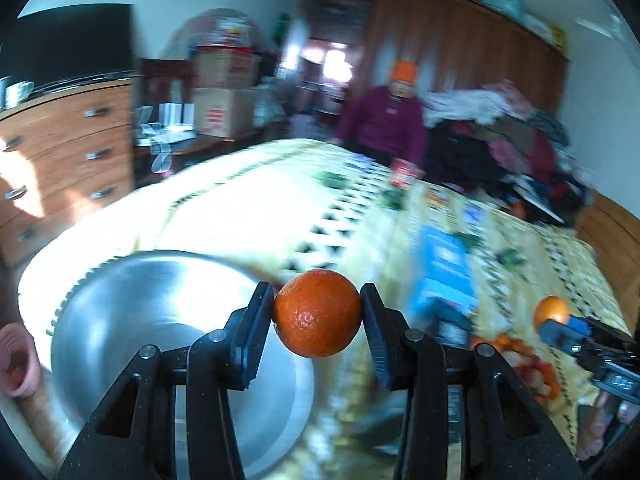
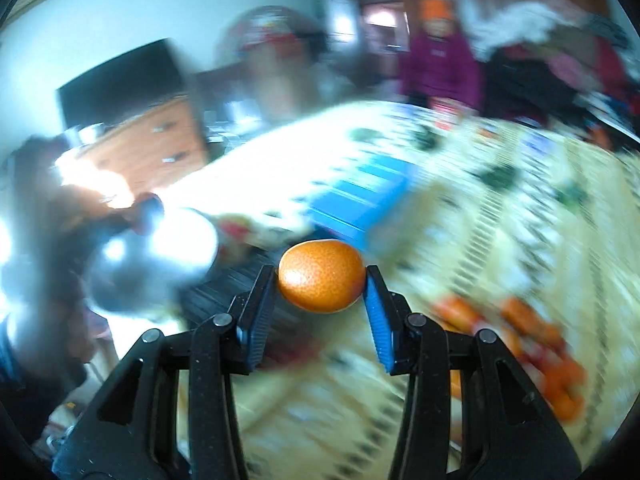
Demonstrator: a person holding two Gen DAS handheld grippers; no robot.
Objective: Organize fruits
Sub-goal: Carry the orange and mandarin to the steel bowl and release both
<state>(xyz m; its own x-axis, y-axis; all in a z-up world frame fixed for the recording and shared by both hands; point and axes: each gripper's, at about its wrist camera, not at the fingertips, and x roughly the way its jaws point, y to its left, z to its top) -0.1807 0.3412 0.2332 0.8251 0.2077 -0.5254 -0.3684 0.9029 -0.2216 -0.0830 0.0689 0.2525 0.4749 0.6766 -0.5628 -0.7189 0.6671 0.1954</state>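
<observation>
A deep-orange round tangerine (image 1: 317,313) sits clamped between the two black pads of the left gripper (image 1: 318,312), lifted clear of the bed and hanging just beside the far rim of a wide shiny steel bowl (image 1: 132,312). A paler orange, slightly flattened tangerine (image 2: 321,275) is likewise pinched between the blue-faced pads of the right gripper (image 2: 322,280), also carried in the air above the cream patterned bedspread (image 2: 500,240).

The step in hand looks like carrying both fruits to the bowl. To do it well, each fruit should be brought over the bowl's hollow and lowered close to the bottom before the pads part, so it neither bounces out nor rolls off the soft cover. Going one hand at a time would keep the grippers from colliding.

The left wrist view shows the bowl sharply, along with the right gripper at the frame's right edge and a heap of loose orange fruit (image 1: 520,360) on the cover below it. The right wrist view is heavily smeared; there the bowl is only a bright glare at left, though a blue flat box (image 2: 360,200) lies right behind its fruit.
</observation>
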